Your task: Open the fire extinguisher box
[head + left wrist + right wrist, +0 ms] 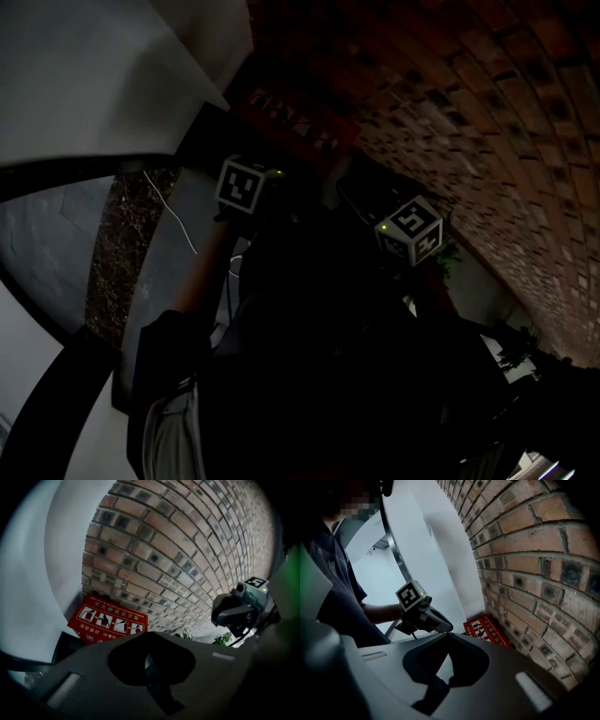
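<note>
The fire extinguisher box (291, 120) is a red case with white print and pictograms, standing on the floor where the brick wall meets a white wall. It also shows as the red box (108, 620) in the left gripper view and the red box (486, 629) in the right gripper view. Its lid looks closed. My left gripper (267, 192) hangs just in front of the box, short of touching it. My right gripper (389, 225) is lower and to the right. The left gripper's jaws (149, 660) are together with nothing in them. The right gripper's jaws (449, 637) meet at their tips, holding nothing.
A brick wall (469, 112) curves along the right. A white wall (84, 75) and a dark metal frame (56, 178) lie to the left. A thin white cord (173, 211) hangs near the box. Green plants (220, 639) stand along the wall's foot.
</note>
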`<action>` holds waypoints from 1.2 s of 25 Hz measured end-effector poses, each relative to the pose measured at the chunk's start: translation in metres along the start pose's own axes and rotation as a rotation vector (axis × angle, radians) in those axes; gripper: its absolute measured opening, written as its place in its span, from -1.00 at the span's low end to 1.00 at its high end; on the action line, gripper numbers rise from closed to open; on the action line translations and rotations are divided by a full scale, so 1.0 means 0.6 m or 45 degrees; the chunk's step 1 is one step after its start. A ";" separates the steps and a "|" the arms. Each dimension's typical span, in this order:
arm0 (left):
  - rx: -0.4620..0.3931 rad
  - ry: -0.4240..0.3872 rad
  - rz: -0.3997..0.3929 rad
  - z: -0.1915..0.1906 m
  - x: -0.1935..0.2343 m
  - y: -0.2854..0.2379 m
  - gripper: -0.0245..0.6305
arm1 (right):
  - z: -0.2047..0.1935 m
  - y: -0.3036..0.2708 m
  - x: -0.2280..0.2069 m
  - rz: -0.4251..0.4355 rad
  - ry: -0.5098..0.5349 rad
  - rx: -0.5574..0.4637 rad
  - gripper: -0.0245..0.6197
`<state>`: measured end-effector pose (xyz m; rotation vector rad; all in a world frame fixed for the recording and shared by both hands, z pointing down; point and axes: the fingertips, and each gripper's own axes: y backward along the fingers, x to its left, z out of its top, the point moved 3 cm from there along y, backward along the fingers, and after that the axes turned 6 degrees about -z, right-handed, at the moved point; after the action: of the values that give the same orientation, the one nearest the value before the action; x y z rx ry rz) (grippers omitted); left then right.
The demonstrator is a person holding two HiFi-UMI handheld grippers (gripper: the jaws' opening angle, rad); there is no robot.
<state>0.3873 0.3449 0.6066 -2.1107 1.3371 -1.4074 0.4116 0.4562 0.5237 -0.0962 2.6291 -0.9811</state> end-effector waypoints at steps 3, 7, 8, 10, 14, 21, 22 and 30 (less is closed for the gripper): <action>-0.027 0.147 -0.010 0.000 0.029 -0.025 -0.94 | -0.013 -0.003 -0.002 -0.025 -0.008 0.016 -0.92; -0.124 0.406 -0.017 0.006 0.069 -0.060 -0.94 | -0.014 -0.010 -0.016 -0.008 -0.006 0.019 -0.92; -0.134 0.464 -0.038 0.004 0.073 -0.074 -0.92 | -0.013 -0.010 -0.020 0.002 -0.007 0.022 -0.92; -0.152 0.581 -0.094 -0.002 0.073 -0.104 -0.36 | -0.013 -0.007 -0.034 0.017 -0.017 0.025 -0.92; -0.098 0.700 -0.104 -0.031 0.078 -0.156 -0.03 | -0.022 -0.002 -0.064 0.035 -0.070 0.010 -0.92; 0.047 0.930 -0.010 -0.118 0.132 -0.228 0.07 | -0.043 0.013 -0.101 0.028 -0.092 0.065 -0.92; 0.039 0.968 -0.005 -0.126 0.139 -0.233 0.07 | -0.043 0.016 -0.104 0.025 -0.087 0.072 -0.92; -0.032 1.114 -0.027 -0.148 0.159 -0.273 0.07 | -0.040 0.037 -0.116 0.008 -0.042 0.106 -0.92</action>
<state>0.4110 0.3776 0.8120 -1.5329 1.5781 -2.4776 0.4703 0.5003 0.5459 -0.0833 2.5536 -1.0756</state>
